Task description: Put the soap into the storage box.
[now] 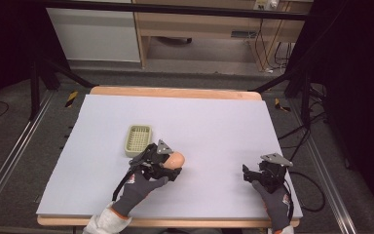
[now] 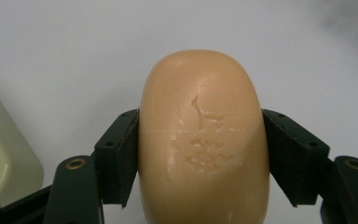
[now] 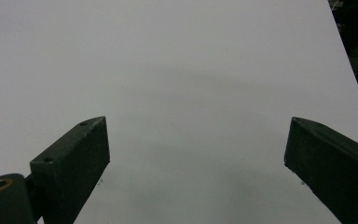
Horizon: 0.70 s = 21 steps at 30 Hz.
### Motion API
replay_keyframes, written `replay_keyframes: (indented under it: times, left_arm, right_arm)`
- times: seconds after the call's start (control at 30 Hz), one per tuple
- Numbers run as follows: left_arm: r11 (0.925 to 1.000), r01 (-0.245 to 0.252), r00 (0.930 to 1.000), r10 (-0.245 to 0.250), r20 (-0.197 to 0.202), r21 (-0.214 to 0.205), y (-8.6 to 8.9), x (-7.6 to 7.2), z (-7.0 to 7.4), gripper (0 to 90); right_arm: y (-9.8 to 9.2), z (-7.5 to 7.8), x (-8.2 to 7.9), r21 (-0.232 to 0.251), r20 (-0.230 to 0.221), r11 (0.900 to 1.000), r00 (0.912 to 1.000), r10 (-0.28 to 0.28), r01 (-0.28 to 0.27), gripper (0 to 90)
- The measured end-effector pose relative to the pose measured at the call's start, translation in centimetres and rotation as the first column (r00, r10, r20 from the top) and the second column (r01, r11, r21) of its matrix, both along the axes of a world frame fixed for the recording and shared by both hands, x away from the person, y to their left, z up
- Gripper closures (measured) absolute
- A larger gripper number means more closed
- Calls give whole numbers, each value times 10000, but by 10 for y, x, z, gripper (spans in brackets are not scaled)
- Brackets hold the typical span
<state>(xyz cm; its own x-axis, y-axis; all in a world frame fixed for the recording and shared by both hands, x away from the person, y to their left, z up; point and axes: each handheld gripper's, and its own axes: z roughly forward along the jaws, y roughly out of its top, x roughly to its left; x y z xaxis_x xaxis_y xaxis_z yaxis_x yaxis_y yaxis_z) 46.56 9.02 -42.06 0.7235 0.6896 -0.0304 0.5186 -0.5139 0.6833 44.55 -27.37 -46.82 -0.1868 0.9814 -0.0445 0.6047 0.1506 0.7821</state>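
Note:
A peach-coloured bar of soap (image 1: pixel 177 159) (image 2: pixel 204 140) with a worn stamp on its face sits between the jaws of my left gripper (image 1: pixel 171 165) (image 2: pixel 200 158), which is shut on it near the middle of the white table. A pale green soap dish (image 1: pixel 138 140) (image 2: pixel 2 154) with a slotted floor lies just to the left of that gripper. At the right side of the table my right gripper (image 1: pixel 247 173) (image 3: pixel 196 168) is open, its jaws wide apart over bare white surface.
The white sheet (image 1: pixel 214 126) covers a wooden table whose edge (image 1: pixel 175 92) shows at the back. Black frame rails and cables (image 1: pixel 307 146) run along the right side. A wooden desk (image 1: pixel 199 29) stands beyond on the floor.

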Motion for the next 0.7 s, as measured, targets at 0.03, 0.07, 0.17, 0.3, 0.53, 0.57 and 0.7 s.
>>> replay_keyframes:
  times: [0.03,0.07,0.17,0.3,0.53,0.57,0.7]
  left_arm:
    - [9999,-115,9999,115,58,-8,5,0,1,316]
    - [9998,-186,9998,186,29,-37,7,0,2,317]
    - [9995,-297,9995,297,65,-69,14,2,5,317]
    - [9986,-507,9986,510,141,-180,21,4,7,317]
    - [9965,-758,9970,764,152,-344,31,8,13,317]
    - [9964,-778,9968,783,147,-352,32,8,13,317]
    - [9946,-952,9952,960,189,-407,37,11,15,317]
  right_arm:
    - [0,0,0,20,0,10000,10000,-6,6,70]
    - [0,0,0,14,5,10000,10000,-3,3,70]
    - [1,-1,-1,-1,-1,10000,10000,18,-18,70]
    - [1,-1,-1,1,34,10000,10000,37,-37,70]
    - [1,-1,-1,3,38,10000,10000,49,-49,70]
    - [1,-1,-1,6,41,10000,10000,53,-53,70]
    - [1,0,-1,26,42,10000,10000,36,-36,70]
